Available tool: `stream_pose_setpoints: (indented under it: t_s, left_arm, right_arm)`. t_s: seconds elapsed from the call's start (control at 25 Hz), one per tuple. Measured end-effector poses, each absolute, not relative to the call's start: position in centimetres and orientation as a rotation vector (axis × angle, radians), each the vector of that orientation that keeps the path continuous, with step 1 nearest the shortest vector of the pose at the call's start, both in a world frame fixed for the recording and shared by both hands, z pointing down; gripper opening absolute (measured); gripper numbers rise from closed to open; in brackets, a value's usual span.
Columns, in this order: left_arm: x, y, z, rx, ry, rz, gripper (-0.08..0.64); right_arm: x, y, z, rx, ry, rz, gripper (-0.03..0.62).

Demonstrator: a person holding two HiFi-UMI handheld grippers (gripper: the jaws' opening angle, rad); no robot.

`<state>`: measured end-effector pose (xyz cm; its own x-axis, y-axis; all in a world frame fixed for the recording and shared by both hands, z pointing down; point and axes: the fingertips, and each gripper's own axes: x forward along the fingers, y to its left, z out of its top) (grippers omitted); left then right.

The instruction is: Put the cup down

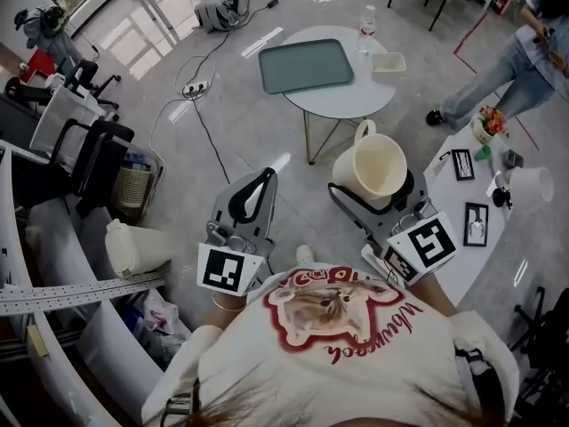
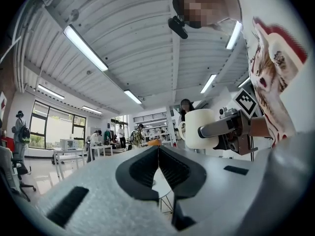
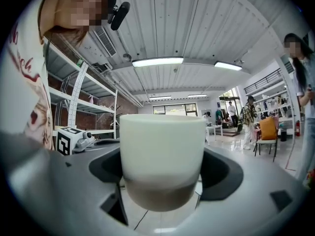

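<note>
A cream cup [image 1: 372, 169] with a handle is held in the air in front of me, with my right gripper [image 1: 373, 192] shut around its body. In the right gripper view the cup [image 3: 162, 154] fills the space between the jaws, upright, and hides what lies behind it. My left gripper [image 1: 264, 176] hangs to the cup's left, apart from it, its jaws closed on nothing. In the left gripper view its jaws [image 2: 158, 150] meet, and the cup [image 2: 202, 128] shows at the right.
A round white table [image 1: 342, 96] stands ahead, bearing a green tray [image 1: 307, 65], a bottle [image 1: 367, 23] and a small white box [image 1: 388, 63]. A white counter [image 1: 462, 229] with framed items lies at the right. Cables and a power strip [image 1: 194, 87] cross the floor. A person [image 1: 511, 56] stands far right.
</note>
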<state>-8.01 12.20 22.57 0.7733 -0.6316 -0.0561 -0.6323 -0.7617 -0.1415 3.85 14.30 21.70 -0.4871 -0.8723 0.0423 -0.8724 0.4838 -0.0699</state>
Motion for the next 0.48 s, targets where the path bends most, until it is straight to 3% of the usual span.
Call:
stream_pose_setpoints:
  t_s: [0.48]
  left_arm:
    - [-9.7,6.6,23.6,-2.839,0.993,-0.005,0.015]
  right_arm:
    - [1.9,8.8,21.9,1.605,-2.696,0.145,0.416]
